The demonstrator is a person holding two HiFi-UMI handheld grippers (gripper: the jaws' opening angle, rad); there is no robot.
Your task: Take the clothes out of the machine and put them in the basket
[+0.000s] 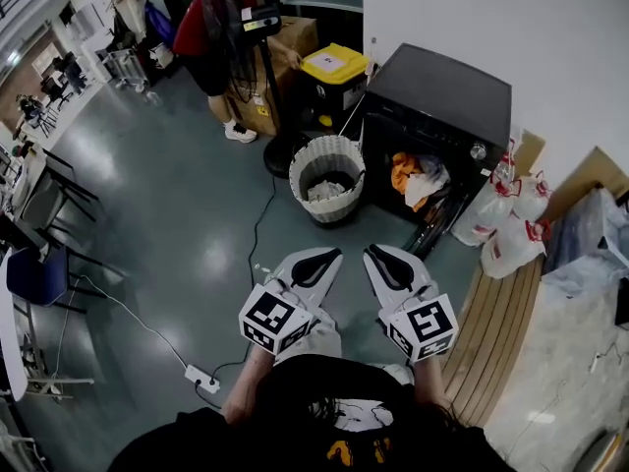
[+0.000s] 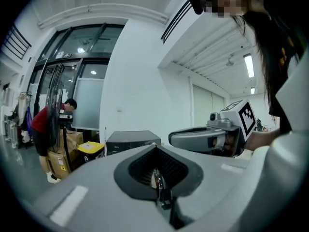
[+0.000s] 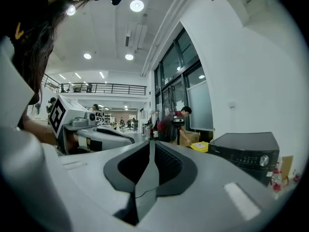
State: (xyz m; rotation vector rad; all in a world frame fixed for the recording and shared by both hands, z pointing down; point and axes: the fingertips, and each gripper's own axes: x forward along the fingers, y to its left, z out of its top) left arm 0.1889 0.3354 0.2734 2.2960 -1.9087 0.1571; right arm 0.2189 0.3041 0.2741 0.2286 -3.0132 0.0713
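Across the grey floor (image 1: 197, 214), clothes (image 1: 418, 177) sit inside the open machine (image 1: 442, 96), with the basket (image 1: 316, 209) just beside it, likely for short transfers. The left gripper (image 1: 319, 264) is closed and empty, and the right gripper (image 1: 385, 264) is slightly parted and empty. Both point toward the machine.

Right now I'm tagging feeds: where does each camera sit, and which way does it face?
Head view: on the person's head, steeply down at the washing machine and basket; left gripper, right gripper, hair show.
Left gripper view: on the left gripper, along its jaws toward the machine; right gripper at right.
Right gripper view: on the right gripper, same heading; left gripper at left.
Shared: both gripper views show the machine and yellow bin.
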